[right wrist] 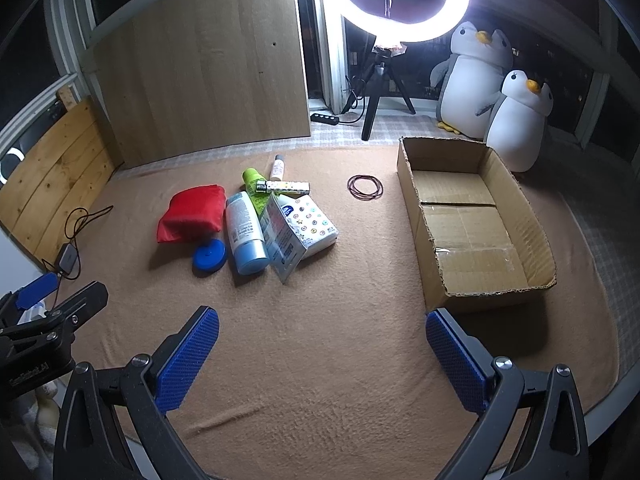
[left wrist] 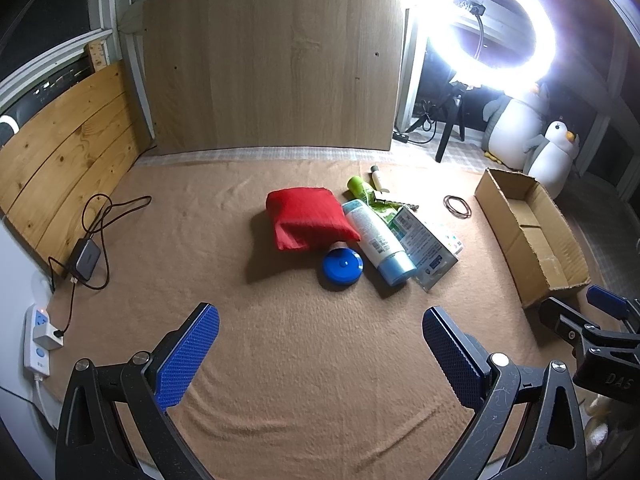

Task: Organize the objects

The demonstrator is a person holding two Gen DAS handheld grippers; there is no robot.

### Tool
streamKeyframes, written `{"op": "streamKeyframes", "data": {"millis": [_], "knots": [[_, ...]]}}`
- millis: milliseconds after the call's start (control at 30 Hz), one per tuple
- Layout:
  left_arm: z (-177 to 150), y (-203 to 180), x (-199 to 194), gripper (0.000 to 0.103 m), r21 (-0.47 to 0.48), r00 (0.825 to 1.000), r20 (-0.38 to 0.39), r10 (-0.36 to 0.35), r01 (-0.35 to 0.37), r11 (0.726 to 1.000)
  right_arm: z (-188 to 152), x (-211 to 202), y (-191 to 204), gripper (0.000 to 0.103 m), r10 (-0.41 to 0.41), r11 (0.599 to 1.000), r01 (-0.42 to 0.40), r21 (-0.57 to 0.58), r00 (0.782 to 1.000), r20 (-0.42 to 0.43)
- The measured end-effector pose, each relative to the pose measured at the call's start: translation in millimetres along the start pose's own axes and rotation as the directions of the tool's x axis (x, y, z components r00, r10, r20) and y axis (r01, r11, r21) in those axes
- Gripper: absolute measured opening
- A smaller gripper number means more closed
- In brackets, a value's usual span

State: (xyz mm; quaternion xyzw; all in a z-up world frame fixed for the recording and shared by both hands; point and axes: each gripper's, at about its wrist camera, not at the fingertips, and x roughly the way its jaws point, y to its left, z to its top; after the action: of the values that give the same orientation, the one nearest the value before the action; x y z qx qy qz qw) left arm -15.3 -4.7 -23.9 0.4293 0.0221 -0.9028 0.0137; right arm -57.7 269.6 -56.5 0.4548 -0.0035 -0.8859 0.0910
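Hovering w/ both fingers spread wide, left gripper (left wrist: 320,354) & right gripper (right wrist: 322,356) holding nothing. Clutter pile (right wrist: 256,220) sits mid-blanket (right wrist: 320,380), cardboard box (right wrist: 472,224) empty beside it, prob the drop spot.

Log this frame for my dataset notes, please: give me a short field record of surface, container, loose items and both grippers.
surface: tan blanket
container: cardboard box, open, nothing visible inside
pile: red pouch, blue round lid, blue-capped bottle, tissue pack, green bottle, small white bottle, patterned tube
apart from pile: rubber bands, between pile and box
left gripper: open, holding nothing
right gripper: open, holding nothing
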Motion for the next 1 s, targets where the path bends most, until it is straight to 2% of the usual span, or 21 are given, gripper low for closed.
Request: {"op": "streamKeyframes", "data": {"millis": [333, 700, 800, 1000], "knots": [[16, -6, 29, 0.103, 0.013, 1.0, -0.017, -0.006, 0.006, 1.0, 1, 6, -10, 0.102, -0.015, 1.0, 0.016, 0.019, 1.0, -0.016], [68, -17, 92, 0.102, 0.004, 0.999, -0.043, -0.032, 0.032, 0.999, -4, 12, -36, 0.102, -0.048, 0.997, 0.051, 0.055, 0.998, -0.047], [82, -23, 112, 0.098, 0.008, 0.998, -0.057, -0.036, 0.037, 0.999, -7, 12, -46, 0.102, -0.064, 0.995, 0.068, 0.071, 0.996, -0.056], [112, -30, 164, 0.078, -0.027, 0.987, -0.132, -0.089, 0.086, 0.996, -13, 12, -72, 0.102, -0.1, 0.989, 0.107, 0.106, 0.992, -0.076]]}}
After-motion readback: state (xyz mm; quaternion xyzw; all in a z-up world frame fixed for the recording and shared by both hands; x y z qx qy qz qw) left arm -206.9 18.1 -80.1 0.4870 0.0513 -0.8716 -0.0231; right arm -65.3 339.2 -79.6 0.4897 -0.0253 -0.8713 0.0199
